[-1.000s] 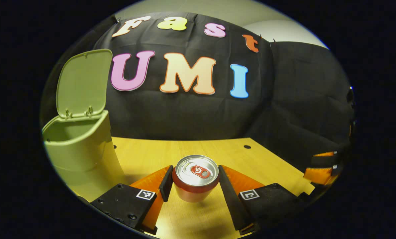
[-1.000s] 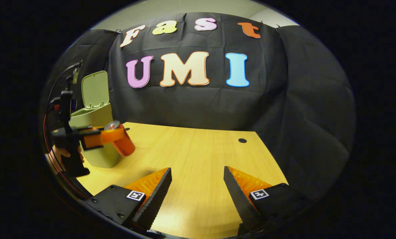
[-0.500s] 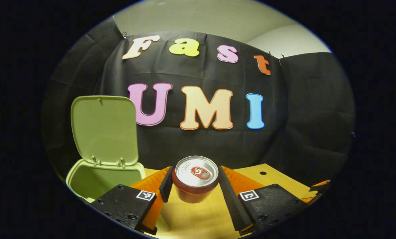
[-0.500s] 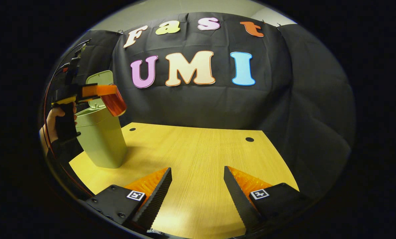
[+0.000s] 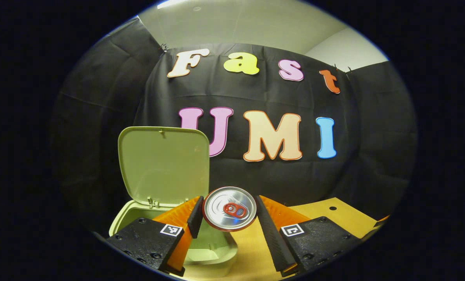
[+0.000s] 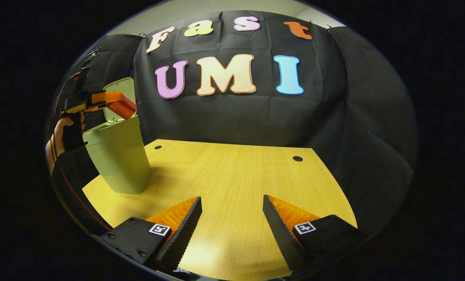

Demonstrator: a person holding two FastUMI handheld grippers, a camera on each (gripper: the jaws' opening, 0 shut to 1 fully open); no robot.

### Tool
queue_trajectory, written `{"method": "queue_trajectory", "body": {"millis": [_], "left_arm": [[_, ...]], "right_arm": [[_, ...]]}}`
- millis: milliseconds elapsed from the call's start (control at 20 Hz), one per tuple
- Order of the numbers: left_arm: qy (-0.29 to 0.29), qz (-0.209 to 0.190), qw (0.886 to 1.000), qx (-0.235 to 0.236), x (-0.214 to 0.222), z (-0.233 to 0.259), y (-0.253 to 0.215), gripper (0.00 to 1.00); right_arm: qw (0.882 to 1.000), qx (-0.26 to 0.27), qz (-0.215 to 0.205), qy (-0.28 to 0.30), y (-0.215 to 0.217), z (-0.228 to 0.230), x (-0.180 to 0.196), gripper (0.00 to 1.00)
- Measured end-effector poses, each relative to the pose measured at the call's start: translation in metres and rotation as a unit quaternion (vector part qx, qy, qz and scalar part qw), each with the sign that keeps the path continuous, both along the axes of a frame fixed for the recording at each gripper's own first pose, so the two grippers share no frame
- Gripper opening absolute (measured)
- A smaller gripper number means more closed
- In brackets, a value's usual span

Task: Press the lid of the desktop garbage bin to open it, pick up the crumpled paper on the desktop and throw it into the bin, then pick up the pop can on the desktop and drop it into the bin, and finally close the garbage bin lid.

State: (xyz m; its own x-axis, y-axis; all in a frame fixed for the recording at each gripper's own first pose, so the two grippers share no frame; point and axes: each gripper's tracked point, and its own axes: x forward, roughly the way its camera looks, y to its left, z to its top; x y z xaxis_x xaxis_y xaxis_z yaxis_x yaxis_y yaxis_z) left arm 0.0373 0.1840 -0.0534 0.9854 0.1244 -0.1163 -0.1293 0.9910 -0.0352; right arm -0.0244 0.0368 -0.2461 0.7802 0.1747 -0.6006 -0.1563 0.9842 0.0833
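Overhead, pale ceiling (image 5: 236,27) tops the wooden table (image 6: 232,175).

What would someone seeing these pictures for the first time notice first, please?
Probably the pop can, clamped between the left gripper fingers and held up by the open green garbage bin at the table's left side. The bin's lid stands upright behind the opening. The right gripper hangs open over the bare wooden table.
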Motion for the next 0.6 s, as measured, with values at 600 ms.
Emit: {"method": "queue_trajectory", "body": {"millis": [600], "left_arm": [[0.019, 0.091, 0.996, 0.008, -0.026, -0.022, 0.075, 0.77]], "right_arm": [[1.0, -0.015, 0.017, 0.003, 0.019, 0.001, 0.005, 0.99]]}}
